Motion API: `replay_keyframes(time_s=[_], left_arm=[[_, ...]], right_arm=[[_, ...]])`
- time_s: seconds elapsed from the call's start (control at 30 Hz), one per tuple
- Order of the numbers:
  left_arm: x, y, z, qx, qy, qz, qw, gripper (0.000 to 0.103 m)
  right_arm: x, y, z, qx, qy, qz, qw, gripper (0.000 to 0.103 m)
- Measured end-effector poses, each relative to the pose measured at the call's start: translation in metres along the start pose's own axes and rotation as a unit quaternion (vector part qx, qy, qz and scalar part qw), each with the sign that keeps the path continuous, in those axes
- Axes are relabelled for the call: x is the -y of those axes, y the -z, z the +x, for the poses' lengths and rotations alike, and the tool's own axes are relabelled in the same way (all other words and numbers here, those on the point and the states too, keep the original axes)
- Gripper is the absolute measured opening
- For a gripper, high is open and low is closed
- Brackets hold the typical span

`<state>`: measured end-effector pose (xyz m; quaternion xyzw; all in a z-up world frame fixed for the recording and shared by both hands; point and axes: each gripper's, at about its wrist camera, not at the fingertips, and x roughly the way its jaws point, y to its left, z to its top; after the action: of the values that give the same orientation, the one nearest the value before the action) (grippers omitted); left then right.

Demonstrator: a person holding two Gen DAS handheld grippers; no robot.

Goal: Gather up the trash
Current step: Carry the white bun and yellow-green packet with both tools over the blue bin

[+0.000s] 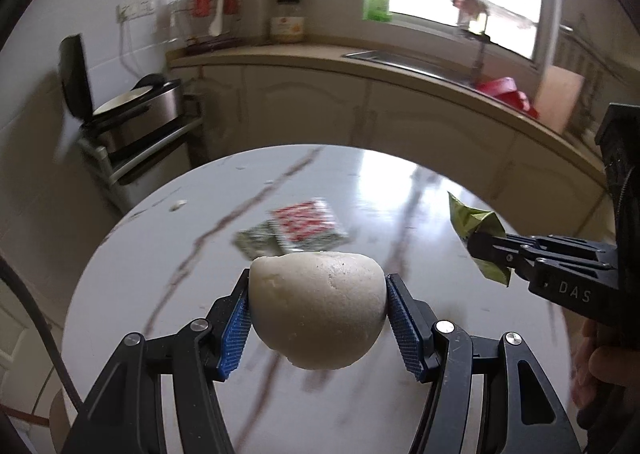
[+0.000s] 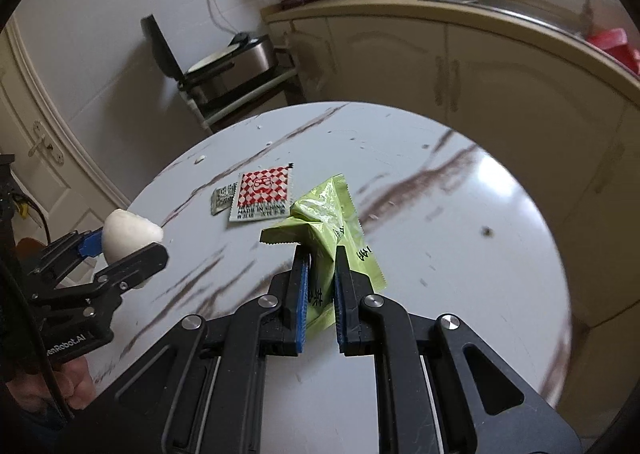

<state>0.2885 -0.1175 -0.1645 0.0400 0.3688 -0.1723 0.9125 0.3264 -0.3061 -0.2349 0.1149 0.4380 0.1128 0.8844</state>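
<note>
Currently left hand-held gripper [image 1: 318, 314] is clamped on a white half-round bun [image 1: 320, 306], blue pads [image 1: 236, 334] pressing both sides, held up off the round marble-pattern tabletop [image 1: 400, 190]. Right hand-held gripper [image 2: 322, 294] is pinched nearly together on a crumpled green wrapper [image 2: 328, 214], also lifted clear of the tabletop. Still lying on the tabletop, past both grippers: a red-and-white checkered sachet [image 2: 262, 194] with a smaller grey sachet [image 2: 222, 196] touching its left edge. Small crumbs scattered near the far-left rim. Beyond the tabletop: cream cabinets, a counter with a steel sink [image 1: 400, 58] under a window, and an open electric griddle [image 2: 228, 62] on a rack at left.
</note>
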Motion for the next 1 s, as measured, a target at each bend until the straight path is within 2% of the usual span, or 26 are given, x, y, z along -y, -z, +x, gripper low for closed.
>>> replay_keyframes(time_s=[0.3,0.53,0.73,1.0], left_arm=[[0.094,0.015,-0.038,0.013,0.058,0.060,0.9965,0.058],[0.172,0.035,-0.046,0.006,0.102,0.102,0.9896,0.058],[0.238,0.048,-0.034,-0.011,0.136,0.137,0.9812,0.058],[0.303,0.061,-0.002,-0.040,0.164,0.170,0.9708,0.058]], right_arm=[[0.038,0.037,-0.094,0.058,0.034,0.030,0.997,0.011],[0.094,0.083,-0.168,0.096,0.077,0.076,0.990,0.011],[0.154,0.127,-0.200,0.096,0.115,0.128,0.980,0.011],[0.229,0.173,-0.207,0.081,0.137,0.189,0.969,0.011]])
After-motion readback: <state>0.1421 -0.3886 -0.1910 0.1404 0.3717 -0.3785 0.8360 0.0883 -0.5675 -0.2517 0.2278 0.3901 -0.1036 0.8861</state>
